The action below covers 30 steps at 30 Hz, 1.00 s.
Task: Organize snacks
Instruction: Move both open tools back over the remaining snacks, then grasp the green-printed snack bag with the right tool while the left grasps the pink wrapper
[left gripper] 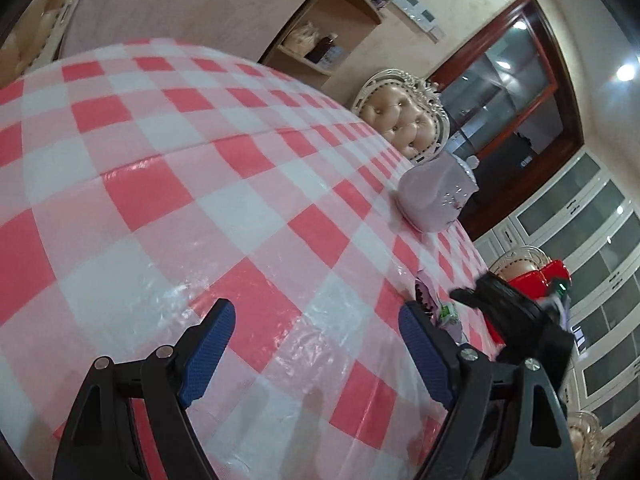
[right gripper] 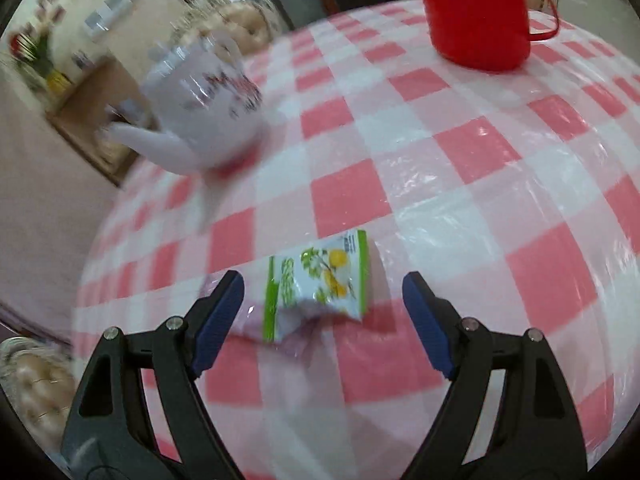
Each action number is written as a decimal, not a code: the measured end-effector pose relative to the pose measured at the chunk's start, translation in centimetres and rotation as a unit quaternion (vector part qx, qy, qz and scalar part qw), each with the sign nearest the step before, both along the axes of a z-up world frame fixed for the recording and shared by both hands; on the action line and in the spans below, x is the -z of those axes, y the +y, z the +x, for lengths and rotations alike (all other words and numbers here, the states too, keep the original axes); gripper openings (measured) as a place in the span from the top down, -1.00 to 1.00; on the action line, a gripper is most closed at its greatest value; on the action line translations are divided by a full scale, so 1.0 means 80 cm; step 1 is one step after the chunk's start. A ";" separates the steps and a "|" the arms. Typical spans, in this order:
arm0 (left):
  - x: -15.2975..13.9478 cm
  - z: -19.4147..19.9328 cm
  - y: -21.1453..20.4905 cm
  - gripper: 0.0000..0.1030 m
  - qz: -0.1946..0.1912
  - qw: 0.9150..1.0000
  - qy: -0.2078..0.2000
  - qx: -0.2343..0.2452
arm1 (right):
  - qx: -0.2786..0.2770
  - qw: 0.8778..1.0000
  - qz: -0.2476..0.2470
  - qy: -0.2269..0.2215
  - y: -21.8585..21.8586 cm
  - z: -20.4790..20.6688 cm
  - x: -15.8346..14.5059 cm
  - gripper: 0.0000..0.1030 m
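Pink-checked tablecloth (left gripper: 160, 184) fills the left wrist view; the left gripper (left gripper: 316, 344) gapes empty over bare cloth, snacks half-hidden behind its right finger. Right wrist view: the right gripper (right gripper: 323, 312), spread wide, has the green snack packet (right gripper: 320, 280) just ahead between its fingers, long axis left-right. A blurred white teapot (right gripper: 200, 108) stands far left.

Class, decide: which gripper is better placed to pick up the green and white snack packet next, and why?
Right. The right gripper is open with the snack packet lying between its fingers. The left gripper faces bare tablecloth.
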<state>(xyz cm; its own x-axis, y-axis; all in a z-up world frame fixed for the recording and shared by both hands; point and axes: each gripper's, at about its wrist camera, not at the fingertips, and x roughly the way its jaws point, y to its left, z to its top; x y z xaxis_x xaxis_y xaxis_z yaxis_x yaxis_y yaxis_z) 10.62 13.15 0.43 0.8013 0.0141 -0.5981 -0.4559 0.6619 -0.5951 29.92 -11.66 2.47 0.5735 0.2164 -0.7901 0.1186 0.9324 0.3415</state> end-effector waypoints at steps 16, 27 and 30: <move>0.009 0.004 0.001 -0.64 -0.007 1.000 0.018 0.011 | -0.022 0.996 -0.068 -0.059 -0.042 -0.076 -0.003 0.12; -0.002 0.015 -0.035 -0.64 0.032 0.995 0.004 0.096 | 0.008 0.991 0.025 -0.130 -0.149 -0.313 -0.023 0.11; -0.006 0.022 -0.051 -0.64 0.051 0.991 0.002 0.127 | 0.018 0.990 0.051 -0.133 -0.161 -0.336 -0.018 0.11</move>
<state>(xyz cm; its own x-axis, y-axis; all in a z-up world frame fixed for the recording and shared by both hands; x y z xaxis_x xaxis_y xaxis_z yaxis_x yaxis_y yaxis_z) 12.42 9.07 0.88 0.7845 -0.1267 -0.6071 -0.2696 0.8119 -0.5178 3.06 -24.56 3.89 0.7668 0.2629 -0.5856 0.0441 0.8885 0.4567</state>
